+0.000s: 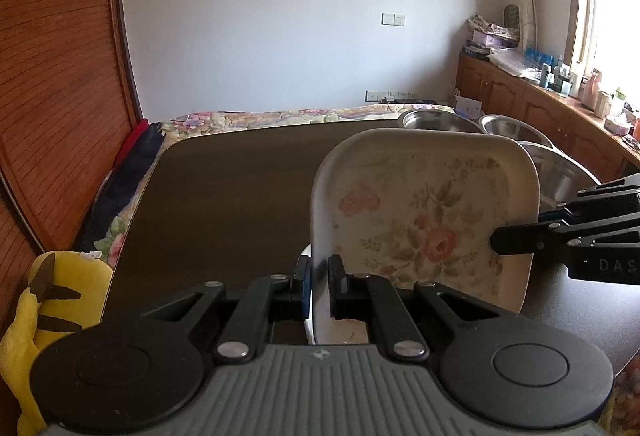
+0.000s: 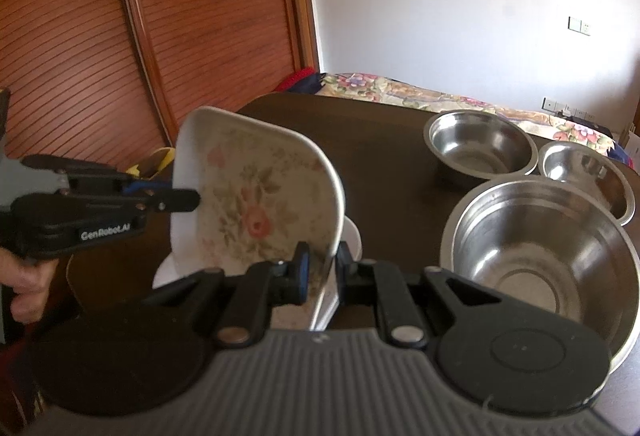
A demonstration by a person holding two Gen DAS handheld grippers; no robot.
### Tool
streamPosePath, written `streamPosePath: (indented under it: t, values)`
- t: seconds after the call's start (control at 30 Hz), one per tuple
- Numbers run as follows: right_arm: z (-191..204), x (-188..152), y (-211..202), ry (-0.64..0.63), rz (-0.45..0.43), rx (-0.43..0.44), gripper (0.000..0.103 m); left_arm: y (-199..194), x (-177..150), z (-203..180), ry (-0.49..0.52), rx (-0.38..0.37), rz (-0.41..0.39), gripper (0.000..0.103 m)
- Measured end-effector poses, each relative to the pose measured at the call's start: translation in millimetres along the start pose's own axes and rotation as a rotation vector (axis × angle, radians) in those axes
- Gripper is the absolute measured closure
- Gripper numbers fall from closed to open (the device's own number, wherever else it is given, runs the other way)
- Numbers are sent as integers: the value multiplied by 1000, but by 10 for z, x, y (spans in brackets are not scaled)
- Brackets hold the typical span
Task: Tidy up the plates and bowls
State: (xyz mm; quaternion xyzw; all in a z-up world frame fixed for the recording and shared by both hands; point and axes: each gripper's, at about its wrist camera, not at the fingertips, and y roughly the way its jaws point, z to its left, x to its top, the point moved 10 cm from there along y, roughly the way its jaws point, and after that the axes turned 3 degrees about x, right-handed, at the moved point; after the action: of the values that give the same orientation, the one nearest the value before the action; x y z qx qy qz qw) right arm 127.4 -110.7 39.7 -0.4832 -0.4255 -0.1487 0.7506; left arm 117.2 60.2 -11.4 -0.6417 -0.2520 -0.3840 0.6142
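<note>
left gripper [image 1: 318, 286]: level, clamped on near rim of floral plate [image 1: 424, 212]
right gripper [image 2: 322, 272]: fingers pinched on plate's opposite edge
plate: tilted up on edge between both grippers, above a white dish [image 2: 352, 236] on dark table [image 1: 240, 176]
steel bowls [image 2: 536, 248]: three, on table just right of plate
writing: "GenRobot.AI" on left gripper, "DAS" on right
</note>
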Motion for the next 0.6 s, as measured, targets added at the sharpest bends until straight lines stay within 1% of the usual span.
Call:
streamPosePath:
  t: [0.27,0.43,0.6]
  values:
    - [-32,-32,98,11,10,-6,88,75,-47,0,-14,3,22,86]
    - [-29,-102,172,14,31,-3,88,135,-133,10,-14,8,42,86]
    - [-12,-144,240,8,38,-12,88,189,-200,31,-25,-1,53,79]
